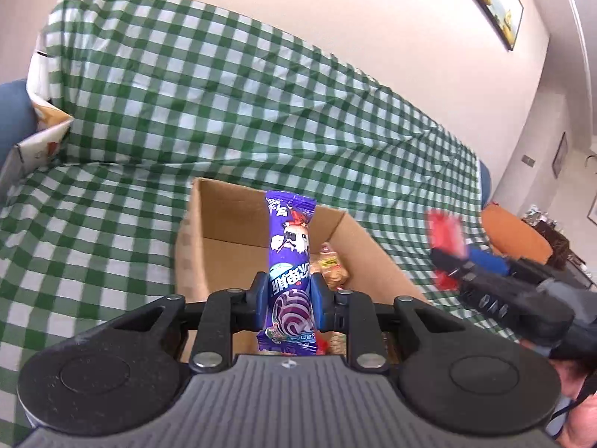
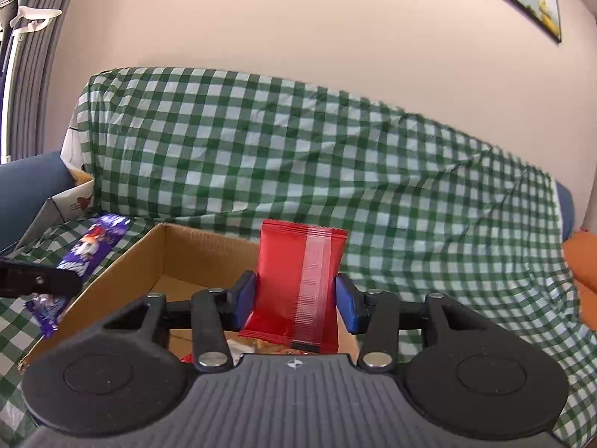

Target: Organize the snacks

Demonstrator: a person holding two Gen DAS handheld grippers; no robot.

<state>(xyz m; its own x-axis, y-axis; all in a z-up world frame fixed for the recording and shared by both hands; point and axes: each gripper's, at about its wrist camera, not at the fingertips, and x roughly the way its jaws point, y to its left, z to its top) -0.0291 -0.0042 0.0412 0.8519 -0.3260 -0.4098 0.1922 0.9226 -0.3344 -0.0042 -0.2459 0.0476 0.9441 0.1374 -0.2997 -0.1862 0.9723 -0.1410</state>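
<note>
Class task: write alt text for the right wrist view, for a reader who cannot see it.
The right gripper has a red snack packet upright between its blue pads, above an open cardboard box. The box sits on a green checked cloth; a purple snack packet shows at left.

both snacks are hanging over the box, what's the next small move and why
Probably let the red packet go. It stands between the blue pads of the right hand-held gripper above the open cardboard box, with a visible gap beside the right pad, so it looks nearly free. Opening a little wider should drop it inside. The left hand-held gripper holds the purple packet pinched over the same box.
</note>
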